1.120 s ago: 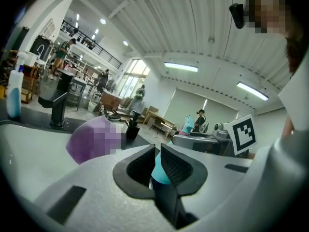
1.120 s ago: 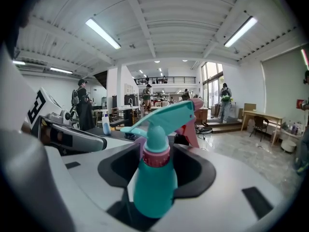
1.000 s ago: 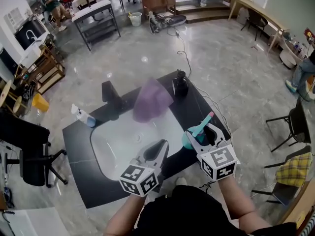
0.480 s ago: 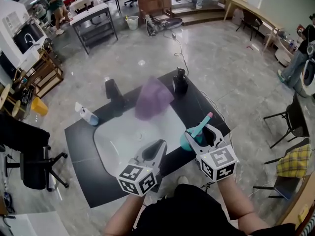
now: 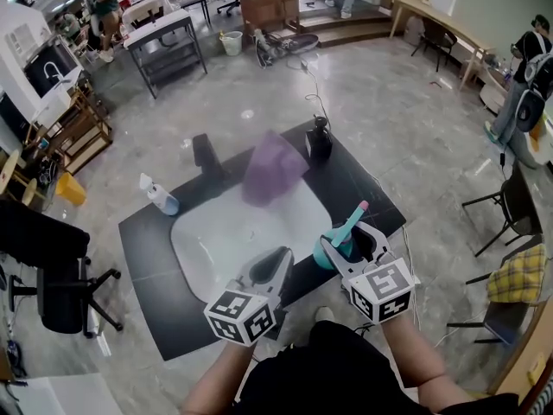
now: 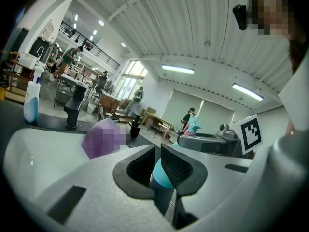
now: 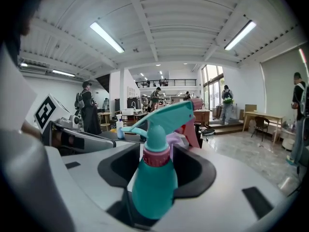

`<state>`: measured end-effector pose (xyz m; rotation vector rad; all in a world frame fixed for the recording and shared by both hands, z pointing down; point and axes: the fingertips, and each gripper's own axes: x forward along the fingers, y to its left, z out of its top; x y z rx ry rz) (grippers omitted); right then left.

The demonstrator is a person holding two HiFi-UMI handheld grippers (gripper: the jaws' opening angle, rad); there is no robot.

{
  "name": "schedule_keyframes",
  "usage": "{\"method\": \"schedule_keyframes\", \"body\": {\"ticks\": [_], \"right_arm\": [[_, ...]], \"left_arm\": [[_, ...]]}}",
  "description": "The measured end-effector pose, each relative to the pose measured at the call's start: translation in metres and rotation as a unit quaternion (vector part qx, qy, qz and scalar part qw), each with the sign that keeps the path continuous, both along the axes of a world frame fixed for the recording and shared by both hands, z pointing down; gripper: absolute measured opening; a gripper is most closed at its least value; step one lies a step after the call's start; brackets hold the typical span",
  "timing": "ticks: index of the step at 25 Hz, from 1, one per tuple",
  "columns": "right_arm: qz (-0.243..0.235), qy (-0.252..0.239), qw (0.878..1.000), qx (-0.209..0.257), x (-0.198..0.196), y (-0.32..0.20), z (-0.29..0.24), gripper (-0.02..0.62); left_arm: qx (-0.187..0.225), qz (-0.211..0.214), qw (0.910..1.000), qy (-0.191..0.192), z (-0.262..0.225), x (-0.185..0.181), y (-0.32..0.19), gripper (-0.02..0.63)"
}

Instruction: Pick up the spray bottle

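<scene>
A teal spray bottle [image 5: 329,251] with a pink collar and pink nozzle tip is held upright in my right gripper [image 5: 350,237], over the front right part of the black table [image 5: 147,266]. In the right gripper view the bottle [image 7: 152,190] fills the gap between the jaws of my right gripper [image 7: 155,167], and both pads press on its body. My left gripper [image 5: 281,255] hovers beside it over the table's front edge. Its jaws [image 6: 158,166] stand almost together with nothing between them; the teal bottle [image 6: 162,175] shows behind the slit.
A white oval basin [image 5: 216,249] lies in the table's middle. A second white and blue spray bottle [image 5: 161,196] stands at the far left, a black stand [image 5: 206,154] and a black pump bottle [image 5: 318,140] at the back. Chairs [image 5: 52,284] [image 5: 510,216] flank the table.
Both grippers have drifted slightly toward the table's near edge, the right one still gripping the bottle. The head view has shifted a little; a person has come into view at the far right.
</scene>
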<state>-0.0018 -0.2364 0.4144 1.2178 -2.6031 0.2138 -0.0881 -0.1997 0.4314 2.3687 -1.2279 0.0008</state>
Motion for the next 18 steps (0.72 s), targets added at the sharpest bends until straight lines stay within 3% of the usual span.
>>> {"method": "schedule_keyframes", "body": {"ticks": [18], "right_arm": [[-0.031, -0.002, 1.000, 0.005, -0.016, 0.066, -0.006, 0.206]], "left_arm": [[-0.003, -0.012, 0.9999, 0.008, 0.001, -0.011, 0.052, 0.008]]}}
